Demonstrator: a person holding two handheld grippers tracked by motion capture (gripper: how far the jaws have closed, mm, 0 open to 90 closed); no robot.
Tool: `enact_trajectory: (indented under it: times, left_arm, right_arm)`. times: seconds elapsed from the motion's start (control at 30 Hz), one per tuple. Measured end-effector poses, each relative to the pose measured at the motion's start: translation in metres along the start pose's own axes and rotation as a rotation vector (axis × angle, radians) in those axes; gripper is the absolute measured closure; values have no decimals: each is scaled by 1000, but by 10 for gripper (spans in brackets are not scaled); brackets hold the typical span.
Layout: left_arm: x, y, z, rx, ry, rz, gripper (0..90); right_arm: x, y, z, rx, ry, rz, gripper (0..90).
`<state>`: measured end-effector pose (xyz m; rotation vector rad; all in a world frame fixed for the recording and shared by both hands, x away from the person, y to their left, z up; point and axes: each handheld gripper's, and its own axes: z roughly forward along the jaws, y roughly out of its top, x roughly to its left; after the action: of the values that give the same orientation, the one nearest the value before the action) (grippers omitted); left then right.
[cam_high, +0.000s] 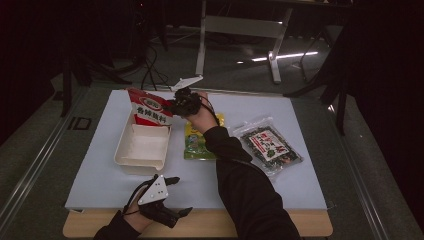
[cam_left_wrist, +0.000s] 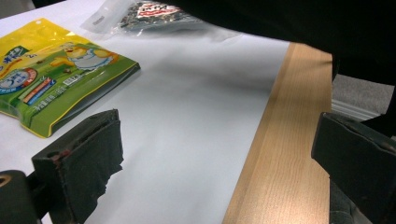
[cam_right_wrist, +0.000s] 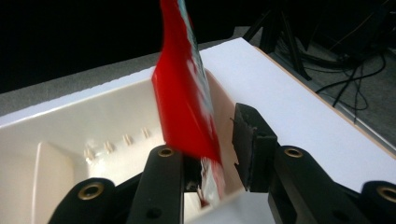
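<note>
Red bag (cam_high: 148, 107) stands upright at the far end of the cream tray (cam_high: 141, 150), about 11 o'clock on the white mat (cam_high: 210, 185). In the high view the R gripper (cam_high: 176, 106) sits just at the bag's 3 o'clock edge, hand behind it. In the right gripper view the bag (cam_right_wrist: 184, 93) rises between the jaws, tilted, its lower edge by the left jaw; the right pad (cam_right_wrist: 252, 147) stands clear of it w/ a gap, so jaws are parted, not pinching. Can't tell if the left pad touches the bag. Tray wall (cam_right_wrist: 84, 121) lies behind and below the bag.

L gripper (cam_high: 172, 197) rests at 6 o'clock, near the mat's front edge, jaws spread wide w/ nothing between; well apart from the bag.

Yellow pack (cam_high: 199, 142) lies flat mid-mat, just right of the tray; dark snack pack (cam_high: 268, 145) at 3 o'clock
</note>
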<state>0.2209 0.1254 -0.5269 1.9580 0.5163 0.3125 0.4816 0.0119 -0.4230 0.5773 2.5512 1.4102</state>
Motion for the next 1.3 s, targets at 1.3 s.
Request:
enact_trajectory:
  times: [1.3]
  left_arm:
    - [-1,3,8,-8,0,-1,31]
  right_arm:
    - [-43,-96,-179,56,-182,55,656]
